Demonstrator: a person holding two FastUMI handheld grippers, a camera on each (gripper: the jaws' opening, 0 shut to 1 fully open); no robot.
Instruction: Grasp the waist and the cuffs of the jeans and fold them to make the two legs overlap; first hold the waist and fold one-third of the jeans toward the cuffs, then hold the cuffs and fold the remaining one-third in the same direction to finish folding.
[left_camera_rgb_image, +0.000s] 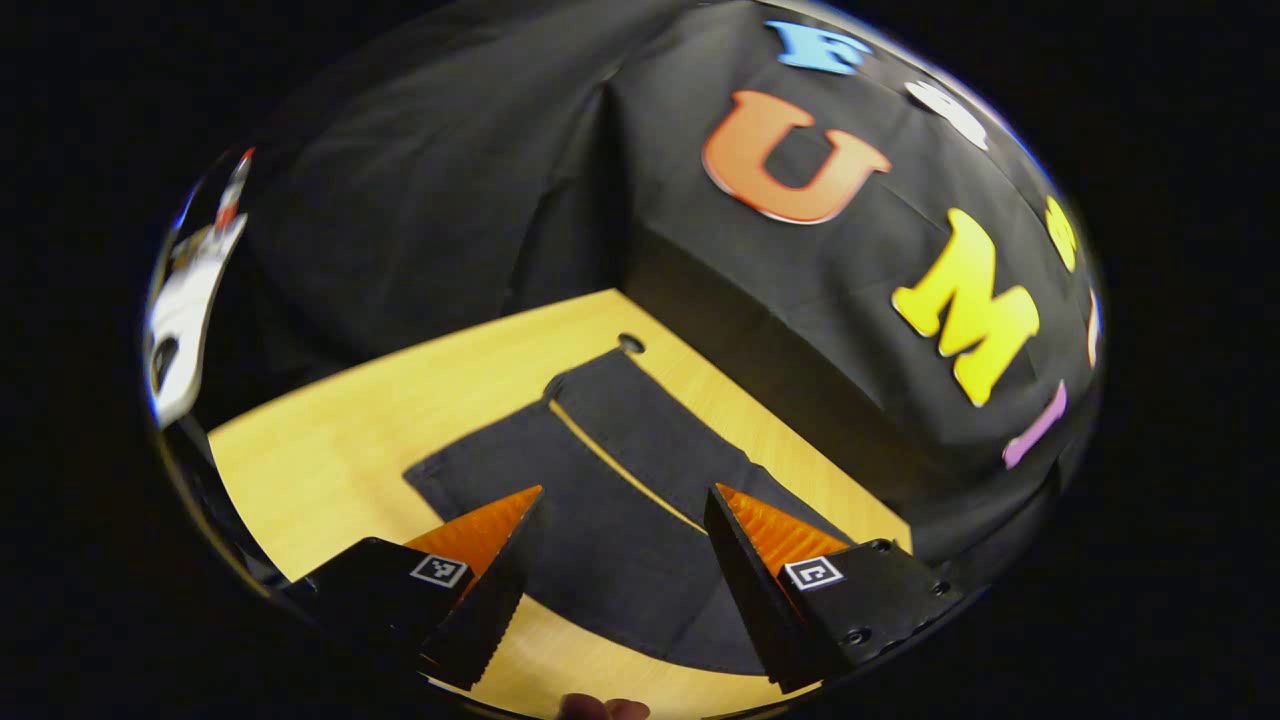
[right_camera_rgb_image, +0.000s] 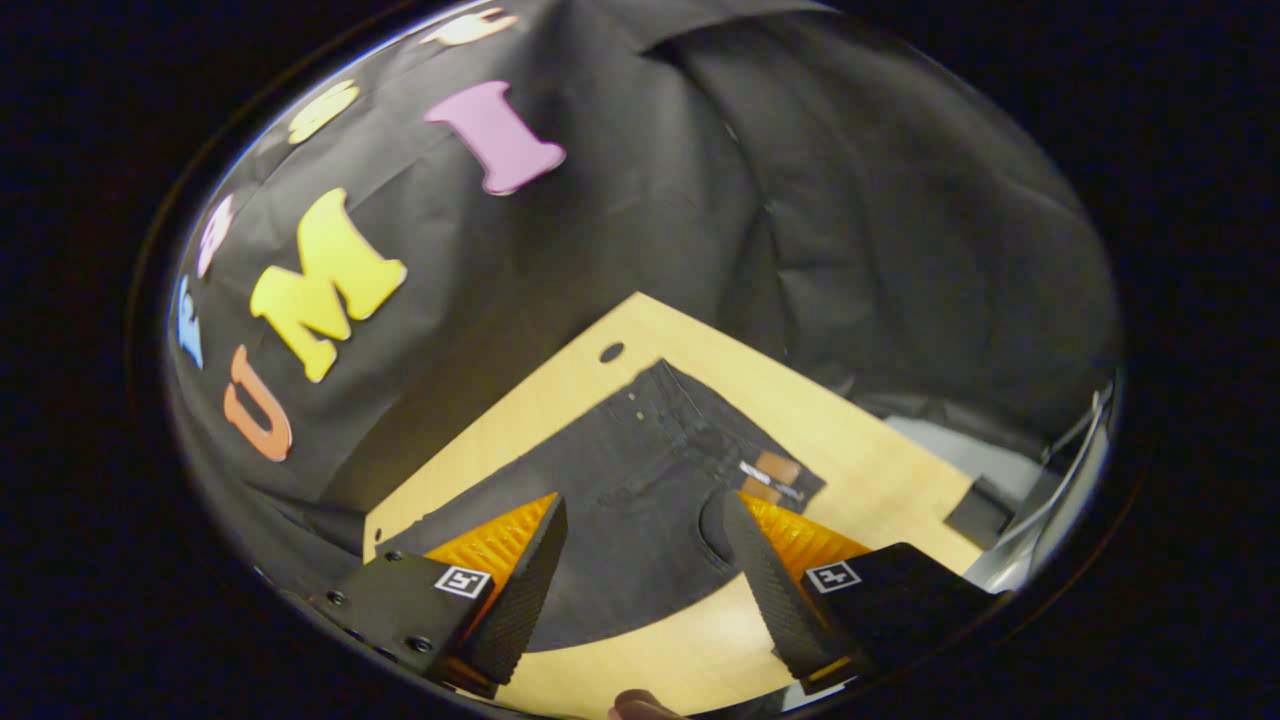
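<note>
Dark jeans (left_camera_rgb_image: 610, 520) lie flat on the wooden table (left_camera_rgb_image: 330, 440). In the left gripper view the two legs run away from me toward the back corner, with a thin gap of table between them. My left gripper (left_camera_rgb_image: 625, 495) hovers open above the legs, nothing between its fingers. The right gripper view shows the waist end of the jeans (right_camera_rgb_image: 640, 480), with pockets, rivets and a brown patch (right_camera_rgb_image: 772, 470). My right gripper (right_camera_rgb_image: 645, 505) is open above the waist and holds nothing.
A round hole (left_camera_rgb_image: 631, 343) is in the table near the back corner. The black cloth wall closes the back and side. A small dark object (right_camera_rgb_image: 978, 512) lies near the table's right edge. A fingertip (left_camera_rgb_image: 600, 708) shows at the bottom.
</note>
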